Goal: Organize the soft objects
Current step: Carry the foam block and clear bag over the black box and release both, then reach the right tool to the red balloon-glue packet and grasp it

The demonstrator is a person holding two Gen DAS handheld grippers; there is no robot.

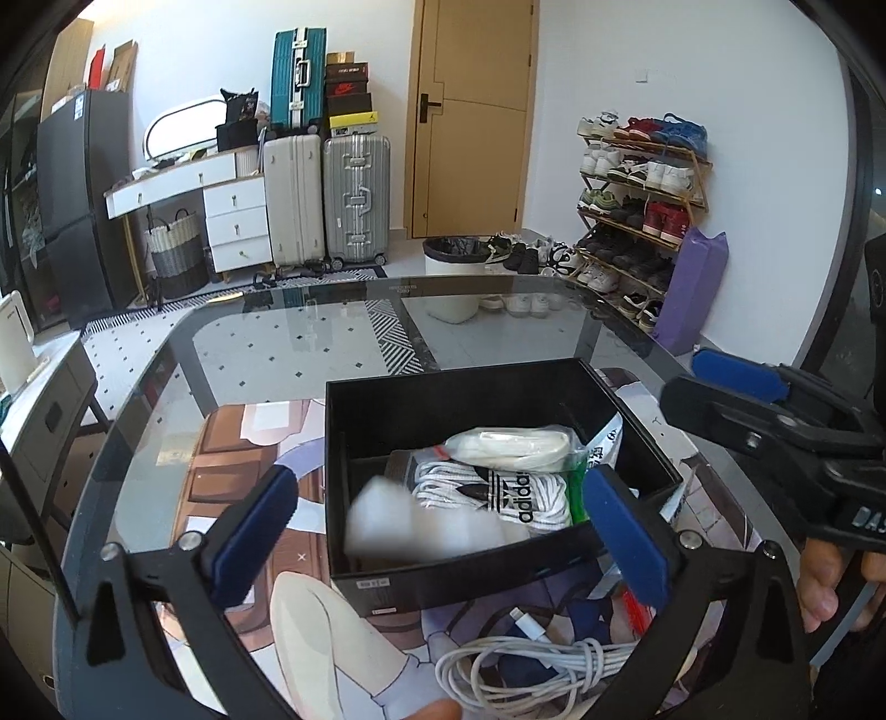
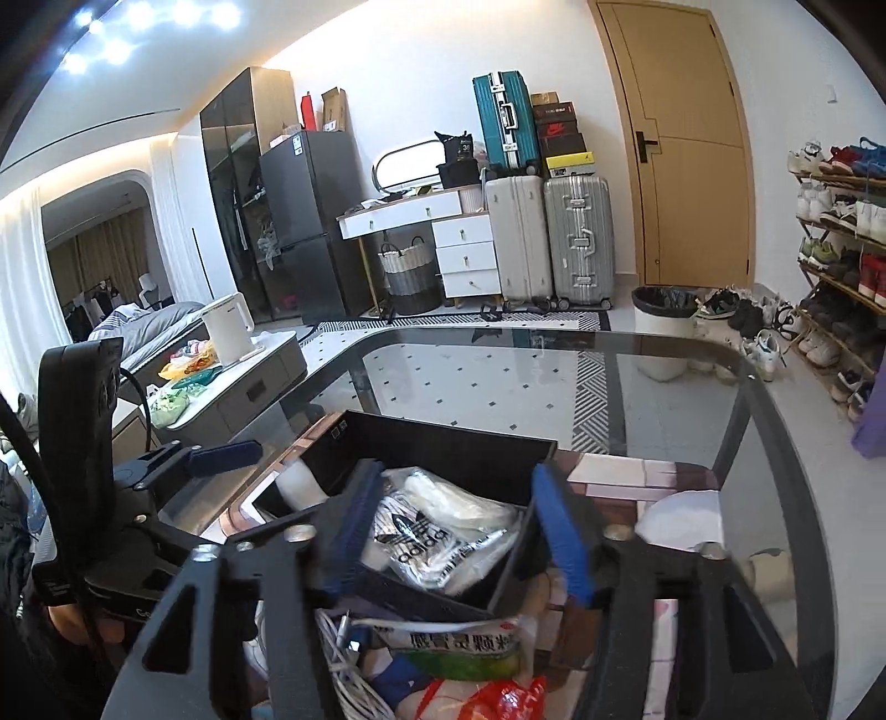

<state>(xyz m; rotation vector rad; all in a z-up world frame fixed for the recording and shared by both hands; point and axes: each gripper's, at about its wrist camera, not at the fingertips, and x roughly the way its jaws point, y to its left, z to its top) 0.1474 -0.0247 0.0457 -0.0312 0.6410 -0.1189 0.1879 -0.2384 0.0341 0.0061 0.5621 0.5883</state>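
Your left claw (image 1: 437, 531) is hanging wide open, holding nothing, over the box (image 1: 498, 576); the white cable (image 1: 531, 664) is lying coiled at lower centre (nearer this claw), while the right claw (image 2: 459, 531) is also gaping empty.

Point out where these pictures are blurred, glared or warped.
Left wrist view: a white object in the black box is smeared by motion blur; the glass table mirrors the room; straight edges bow. Right wrist view: the right gripper fingers are smeared, ceiling lights blow out, the door bends.
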